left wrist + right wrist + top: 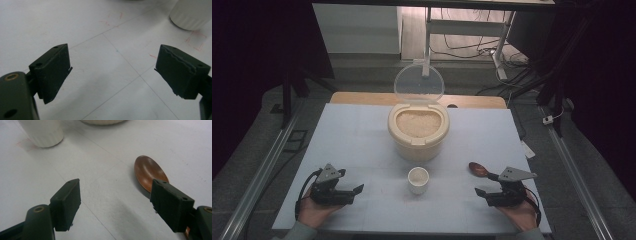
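1. Nearest the table's front edge, the left gripper (354, 192) rests by the front left corner in the person's hand, its jaws spread wide with nothing between them; in the left gripper view only bare white table (105, 22) lies between the two pads.
2. The right gripper (480, 194) sits near the front right corner, also released and holding nothing. In the right gripper view its right jaw overlaps the neck of the wooden spoon (148, 171), but I cannot tell whether it touches.
3. The spoon lies flat on the table just beyond the right gripper, bowl up and pointing toward the middle; the bowl looks brown, glossy and clean, with no rice in it.
4. A small white ribbed cup (418, 179) stands upright at the front centre between the grippers, seemingly empty.
5. Behind it, at the table's centre, the cream rice container (418, 142) stands with its clear lid (418, 83) hinged upright, full of rice (418, 122).
6. Judging from this, scooping rice into the cup has not begun: the lid is already open, while picking up the spoon, scooping and filling remain.
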Tool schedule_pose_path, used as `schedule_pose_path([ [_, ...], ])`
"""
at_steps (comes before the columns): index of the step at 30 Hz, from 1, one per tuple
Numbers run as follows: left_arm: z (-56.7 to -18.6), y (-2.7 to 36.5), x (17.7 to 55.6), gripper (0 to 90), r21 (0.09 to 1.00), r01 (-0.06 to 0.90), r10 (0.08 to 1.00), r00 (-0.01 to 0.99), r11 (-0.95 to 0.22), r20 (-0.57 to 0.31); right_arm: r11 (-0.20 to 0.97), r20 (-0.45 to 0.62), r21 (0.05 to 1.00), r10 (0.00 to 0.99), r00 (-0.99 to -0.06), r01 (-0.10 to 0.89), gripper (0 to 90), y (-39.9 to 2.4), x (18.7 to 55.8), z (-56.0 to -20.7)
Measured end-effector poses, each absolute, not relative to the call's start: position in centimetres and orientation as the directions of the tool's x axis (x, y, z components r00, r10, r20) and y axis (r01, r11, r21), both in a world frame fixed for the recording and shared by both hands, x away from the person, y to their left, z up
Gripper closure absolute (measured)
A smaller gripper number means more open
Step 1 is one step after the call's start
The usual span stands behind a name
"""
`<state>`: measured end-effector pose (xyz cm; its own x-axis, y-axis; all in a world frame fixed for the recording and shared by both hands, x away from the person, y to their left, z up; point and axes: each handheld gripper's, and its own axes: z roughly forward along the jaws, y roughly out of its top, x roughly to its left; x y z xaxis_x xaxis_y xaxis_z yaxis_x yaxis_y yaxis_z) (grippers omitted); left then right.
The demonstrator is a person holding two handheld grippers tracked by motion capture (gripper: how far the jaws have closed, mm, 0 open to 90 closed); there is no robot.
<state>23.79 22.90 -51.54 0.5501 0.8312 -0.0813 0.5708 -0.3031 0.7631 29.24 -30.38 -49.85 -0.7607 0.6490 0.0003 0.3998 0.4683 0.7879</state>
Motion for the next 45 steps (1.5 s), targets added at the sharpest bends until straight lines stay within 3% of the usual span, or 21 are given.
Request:
schedule_pose_path([
  [32,-51.5,23.3,23.3,12.0,0.777,0.553,0.845,0.533,-0.3,-0.053,0.481,0.009,0.769,0.652,-0.758,0.422,30.7,-30.1,29.4,-49.4],
  [45,-51.6,23.2,23.6,11.6,0.772,0.556,0.841,0.538,-0.31,-0.05,0.546,-0.025,0.702,0.66,-0.751,0.457,32.8,-29.2,30.6,-44.6],
])
